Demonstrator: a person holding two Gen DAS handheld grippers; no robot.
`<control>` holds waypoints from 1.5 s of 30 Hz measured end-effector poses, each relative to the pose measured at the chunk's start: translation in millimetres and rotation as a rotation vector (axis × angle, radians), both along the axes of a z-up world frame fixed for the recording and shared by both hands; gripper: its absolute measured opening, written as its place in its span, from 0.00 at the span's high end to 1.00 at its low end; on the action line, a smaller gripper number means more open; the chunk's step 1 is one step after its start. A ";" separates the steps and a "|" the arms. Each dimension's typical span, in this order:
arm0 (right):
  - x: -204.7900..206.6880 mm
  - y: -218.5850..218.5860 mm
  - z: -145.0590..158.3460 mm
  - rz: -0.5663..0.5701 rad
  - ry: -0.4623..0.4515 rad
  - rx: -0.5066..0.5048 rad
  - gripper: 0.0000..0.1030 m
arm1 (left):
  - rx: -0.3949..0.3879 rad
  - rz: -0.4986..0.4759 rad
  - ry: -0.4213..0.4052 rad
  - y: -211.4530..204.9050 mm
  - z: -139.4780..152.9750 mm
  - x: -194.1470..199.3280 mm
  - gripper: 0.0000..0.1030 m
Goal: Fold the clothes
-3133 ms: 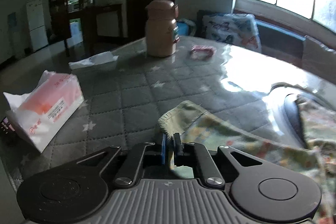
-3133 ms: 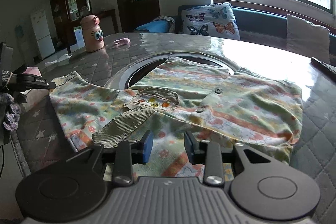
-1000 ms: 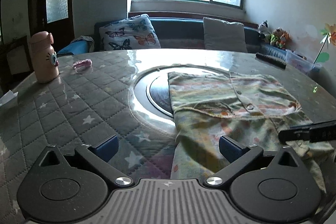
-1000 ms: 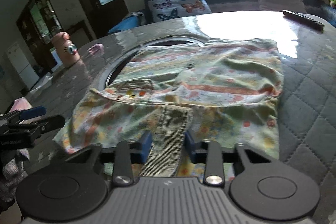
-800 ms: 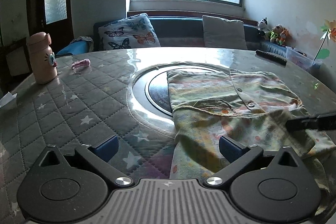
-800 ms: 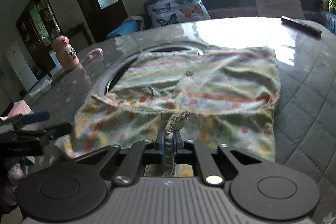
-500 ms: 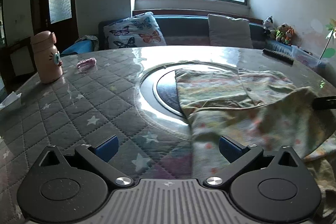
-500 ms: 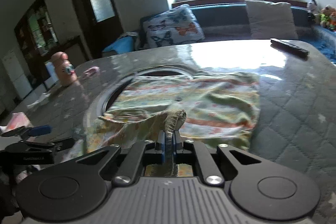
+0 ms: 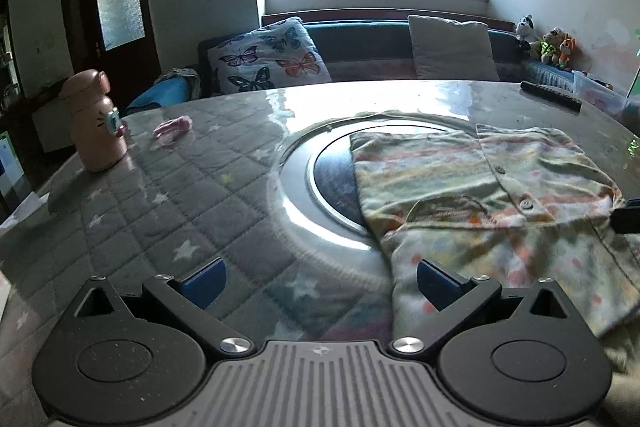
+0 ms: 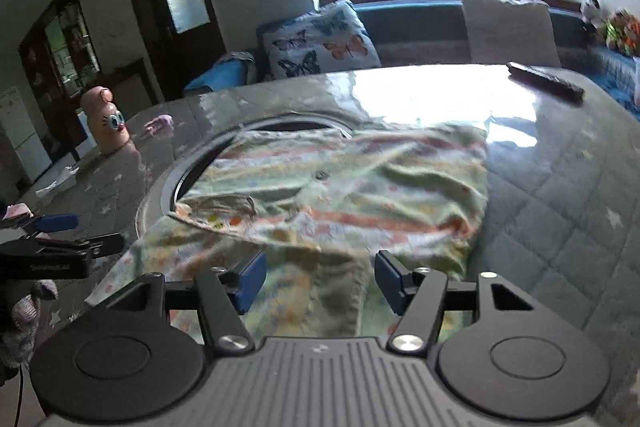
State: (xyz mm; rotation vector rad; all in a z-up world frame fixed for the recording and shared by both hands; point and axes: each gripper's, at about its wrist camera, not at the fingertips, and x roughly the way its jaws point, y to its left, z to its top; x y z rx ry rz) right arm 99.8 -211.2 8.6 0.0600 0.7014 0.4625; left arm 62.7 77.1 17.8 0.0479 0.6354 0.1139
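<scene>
The patterned shirt (image 10: 340,195) lies spread on the quilted grey surface (image 9: 168,195), partly covering the round dark inset (image 9: 332,179) at the surface's middle. Seen from the left wrist, the shirt (image 9: 492,195) sits to the right of the inset, its near part folded over so that a button placket runs across the upper layer; the fabric is wrinkled and the near hem looks blurred.

The left gripper (image 9: 320,281) has its blue-padded fingers spread wide with nothing between them; its right finger sits over the shirt's near left edge, its left finger over bare quilting. The right gripper (image 10: 318,281) is likewise spread apart and holds nothing, hovering just above the near side of the shirt, with cloth showing between and below its fingers.

Relative to the shirt, a pink bottle with a cartoon face (image 9: 98,123) stands well away to the far left, with a small pink item (image 9: 173,127) beside it. A dark remote control (image 10: 544,81) lies beyond the shirt's far right corner. A butterfly cushion (image 9: 268,57) rests on the bench behind the surface.
</scene>
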 end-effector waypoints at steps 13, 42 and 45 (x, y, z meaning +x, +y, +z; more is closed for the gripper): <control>21.2 2.8 -25.9 0.094 0.074 0.116 0.31 | 0.051 -0.031 0.063 -18.2 -21.6 34.2 0.00; -37.9 -31.6 -16.1 -0.007 -0.101 -0.246 0.00 | 0.149 -0.095 0.020 -25.7 -11.5 -18.3 0.00; -31.0 -35.7 -18.5 -0.037 -0.087 -0.238 0.00 | 0.151 -0.117 0.015 -29.1 -11.3 -20.2 0.00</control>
